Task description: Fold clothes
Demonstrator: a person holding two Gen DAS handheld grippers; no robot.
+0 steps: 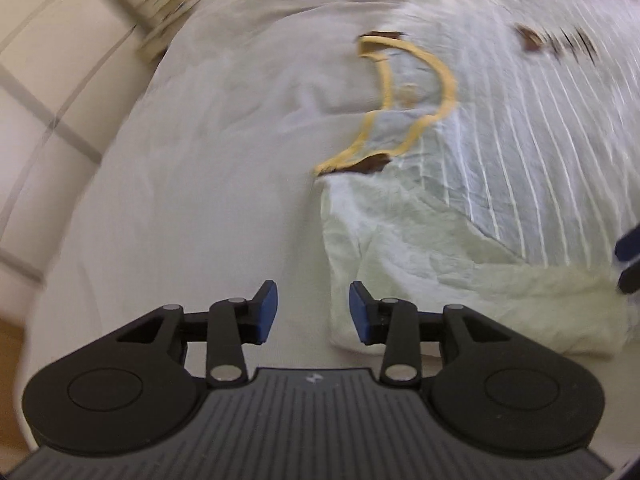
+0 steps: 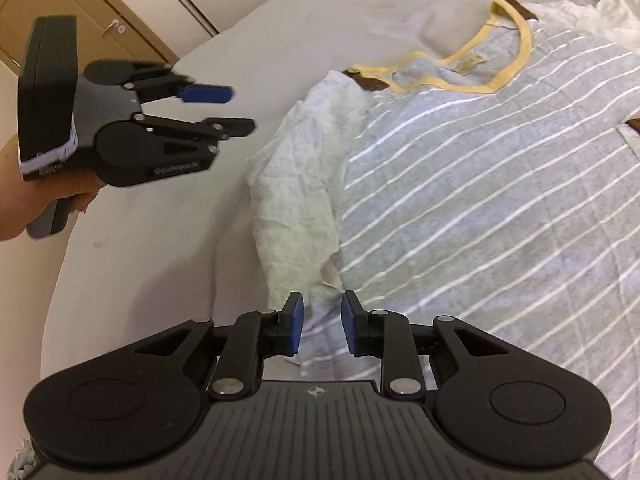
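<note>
We see the striped shirt (image 2: pixel 480 184) spread flat on the bed (image 2: pixel 160 240), its pale sleeve (image 2: pixel 296 184) at the left edge. Our right tongs (image 2: pixel 321 322) gape over the sleeve's near hem, gripping nothing; our left tongs (image 1: pixel 313 312) hang open above bare sheet left of it

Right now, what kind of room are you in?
Probably a bedroom. A striped shirt lies spread on a wide bed sheet, with a wooden cupboard door nearby and a tiled floor beside the bed.
</note>
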